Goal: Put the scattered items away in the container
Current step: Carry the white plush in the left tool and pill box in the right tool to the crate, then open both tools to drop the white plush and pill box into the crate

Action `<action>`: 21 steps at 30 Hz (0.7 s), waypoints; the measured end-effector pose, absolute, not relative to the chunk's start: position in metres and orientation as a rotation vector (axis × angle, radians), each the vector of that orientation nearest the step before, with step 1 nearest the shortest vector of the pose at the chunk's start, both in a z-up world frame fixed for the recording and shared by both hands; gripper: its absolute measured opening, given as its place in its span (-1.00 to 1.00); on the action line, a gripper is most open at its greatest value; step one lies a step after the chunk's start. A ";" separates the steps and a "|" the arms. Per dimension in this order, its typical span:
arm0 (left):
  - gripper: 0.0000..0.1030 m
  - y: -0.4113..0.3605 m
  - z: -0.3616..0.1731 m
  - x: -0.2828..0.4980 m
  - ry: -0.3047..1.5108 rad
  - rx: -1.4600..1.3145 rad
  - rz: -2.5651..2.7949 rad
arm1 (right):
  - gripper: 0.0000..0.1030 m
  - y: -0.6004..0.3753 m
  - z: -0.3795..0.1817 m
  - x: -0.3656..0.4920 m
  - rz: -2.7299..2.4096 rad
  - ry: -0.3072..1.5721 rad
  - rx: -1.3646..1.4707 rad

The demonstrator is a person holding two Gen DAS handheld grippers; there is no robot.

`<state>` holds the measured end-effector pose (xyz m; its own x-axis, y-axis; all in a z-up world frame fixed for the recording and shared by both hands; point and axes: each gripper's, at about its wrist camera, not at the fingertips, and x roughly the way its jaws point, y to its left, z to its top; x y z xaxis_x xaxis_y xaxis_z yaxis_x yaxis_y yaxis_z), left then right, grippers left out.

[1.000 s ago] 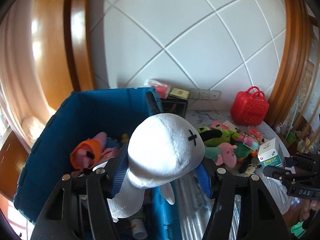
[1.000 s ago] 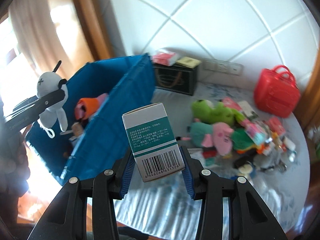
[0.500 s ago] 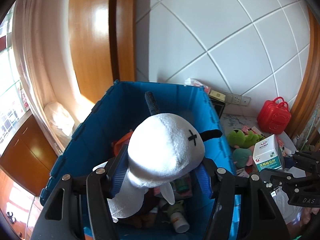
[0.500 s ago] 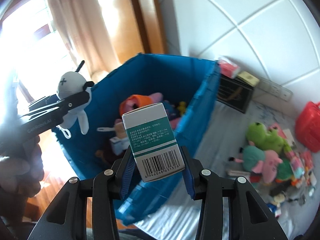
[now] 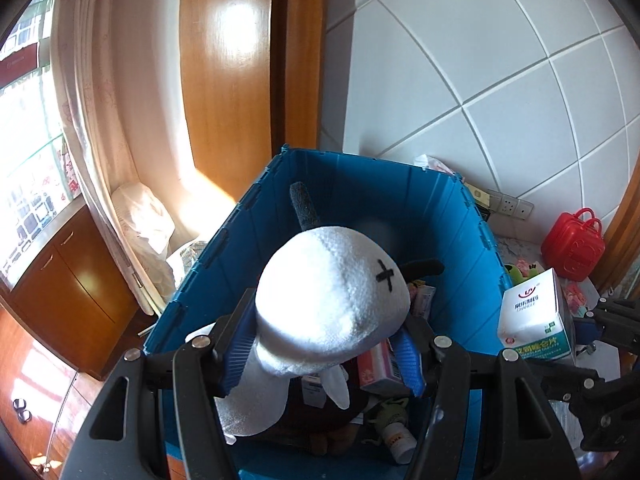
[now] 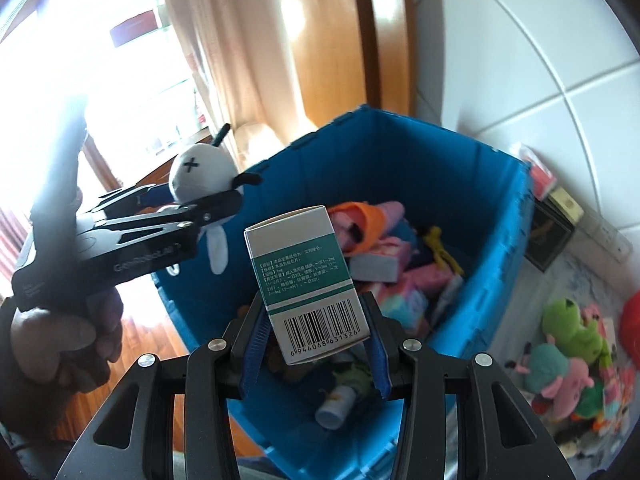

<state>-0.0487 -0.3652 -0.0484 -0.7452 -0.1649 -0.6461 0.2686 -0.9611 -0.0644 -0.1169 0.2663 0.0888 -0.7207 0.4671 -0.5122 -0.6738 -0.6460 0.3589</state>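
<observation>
Plush toy (image 5: pixel 332 300), white and fluffy with a black stitched cross for an eye, hung over the open blue container (image 5: pixel 360 184). Sat clamped round the body by the left tongs (image 5: pixel 324 348), roughly half open and pressed into the soft fabric. Could have clung to the ribbed blue pads on release, or caught by a dangling white limb, being light and floppy. Looked rounded and slightly squashed, with one dark ear standing up.

Just to the right, showed a white-and-green medicine box (image 6: pixel 304 276), gripped by its two sides in the right tongs (image 6: pixel 316 344), set narrow, barcode toward the camera. Seemed close to the container's near wall, so could have struck the rim or fallen outside if let go too soon. Could also have bumped the left tongs, near on that side.

Inside the container, showed a heap of pink and orange toys and a small bottle (image 6: pixel 336 400). Beyond it on the table (image 6: pixel 580 280), showed a green frog plush (image 6: pixel 568 320) among other loose items, not yet tidied.
</observation>
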 end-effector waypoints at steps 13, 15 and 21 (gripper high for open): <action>0.18 -0.395 -0.052 -0.054 0.274 0.973 -2.718 | -0.16 0.276 0.086 -0.143 2.320 0.719 -0.546; 0.28 -0.401 -0.050 -0.054 0.343 0.955 -2.743 | -0.15 0.278 0.085 -0.142 2.312 0.726 -0.544; 1.00 -0.405 -0.045 -0.058 0.362 0.923 -2.696 | 0.99 0.287 0.083 -0.126 2.253 0.769 -0.483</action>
